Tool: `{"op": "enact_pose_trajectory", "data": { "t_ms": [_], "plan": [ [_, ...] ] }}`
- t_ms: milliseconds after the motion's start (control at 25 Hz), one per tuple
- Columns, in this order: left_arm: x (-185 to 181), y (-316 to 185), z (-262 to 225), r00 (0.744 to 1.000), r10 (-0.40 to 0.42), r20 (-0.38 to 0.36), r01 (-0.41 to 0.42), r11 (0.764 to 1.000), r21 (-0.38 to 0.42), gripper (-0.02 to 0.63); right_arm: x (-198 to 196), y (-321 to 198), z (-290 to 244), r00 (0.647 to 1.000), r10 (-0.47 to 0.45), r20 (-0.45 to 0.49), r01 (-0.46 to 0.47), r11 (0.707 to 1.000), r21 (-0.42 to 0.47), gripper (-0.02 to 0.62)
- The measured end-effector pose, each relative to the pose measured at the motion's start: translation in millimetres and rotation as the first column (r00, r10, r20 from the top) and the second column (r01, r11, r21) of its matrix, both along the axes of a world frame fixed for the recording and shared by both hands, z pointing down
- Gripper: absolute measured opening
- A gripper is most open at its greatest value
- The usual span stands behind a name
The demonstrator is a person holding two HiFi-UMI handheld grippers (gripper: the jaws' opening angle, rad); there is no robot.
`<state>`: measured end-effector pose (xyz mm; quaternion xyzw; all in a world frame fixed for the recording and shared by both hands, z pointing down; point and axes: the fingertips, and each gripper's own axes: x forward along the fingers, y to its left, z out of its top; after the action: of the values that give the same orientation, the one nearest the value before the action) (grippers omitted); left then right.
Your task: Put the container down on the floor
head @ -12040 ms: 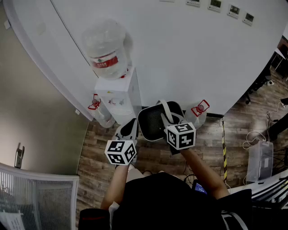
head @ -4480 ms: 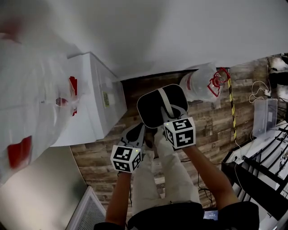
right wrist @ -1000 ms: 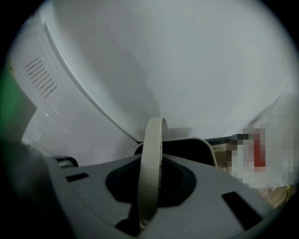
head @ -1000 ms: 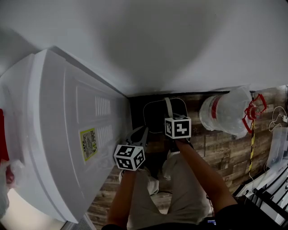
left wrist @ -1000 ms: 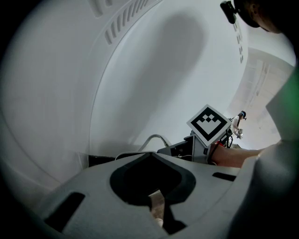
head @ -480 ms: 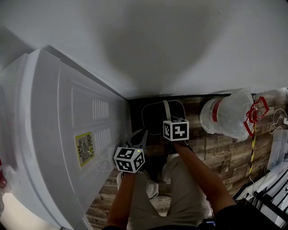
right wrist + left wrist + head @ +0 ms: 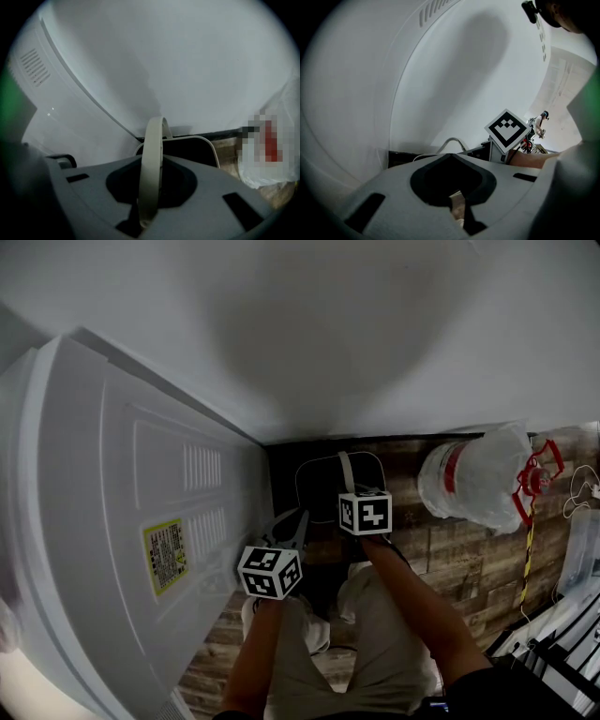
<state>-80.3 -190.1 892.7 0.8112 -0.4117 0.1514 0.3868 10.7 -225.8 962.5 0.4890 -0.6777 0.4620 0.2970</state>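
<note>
We have the right gripper [image 7: 150, 201] clamped on the pale handle [image 7: 153, 150] of the dark container [image 7: 319, 488], which hangs below it, low over the wood floor [image 7: 441, 549] beside the white dispenser [image 7: 141, 521] (whether its base touches, we cannot tell). The left gripper [image 7: 291, 529], jaws nearly together on nothing, sits just beside, so we judge the lowering belongs to the right one, straight down.

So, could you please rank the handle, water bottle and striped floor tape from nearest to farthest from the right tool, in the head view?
1. The handle, gripped in the right tool.
2. The water bottle, lying to its right.
3. The striped floor tape, beyond the bottle.
</note>
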Motion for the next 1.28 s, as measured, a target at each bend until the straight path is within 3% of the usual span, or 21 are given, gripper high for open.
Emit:
{"op": "enact_pose_trajectory", "data": {
  "t_ms": [680,1000,1280],
  "plan": [
    [0.9,-6.5,14.5,1.0,-0.009,-0.011,0.009,1.0,0.003,0.017,-9.3,-13.9,12.7,0.999,0.002,0.051,-0.003,1.0,0.027,0.034],
    [11.5,-2.8,9.5,0.999,0.003,-0.044,-0.003,1.0,-0.008,0.017,-1.6,0.1,14.6,0.998,-0.006,0.066,0.007,1.0,-0.007,0.034],
    [7.9,-2.0,1.5,1.0,-0.008,-0.029,0.008,1.0,-0.005,0.017,-6.1,5.0,16.6,0.994,0.003,0.113,0.001,1.0,-0.03,0.034]
  ]
}}
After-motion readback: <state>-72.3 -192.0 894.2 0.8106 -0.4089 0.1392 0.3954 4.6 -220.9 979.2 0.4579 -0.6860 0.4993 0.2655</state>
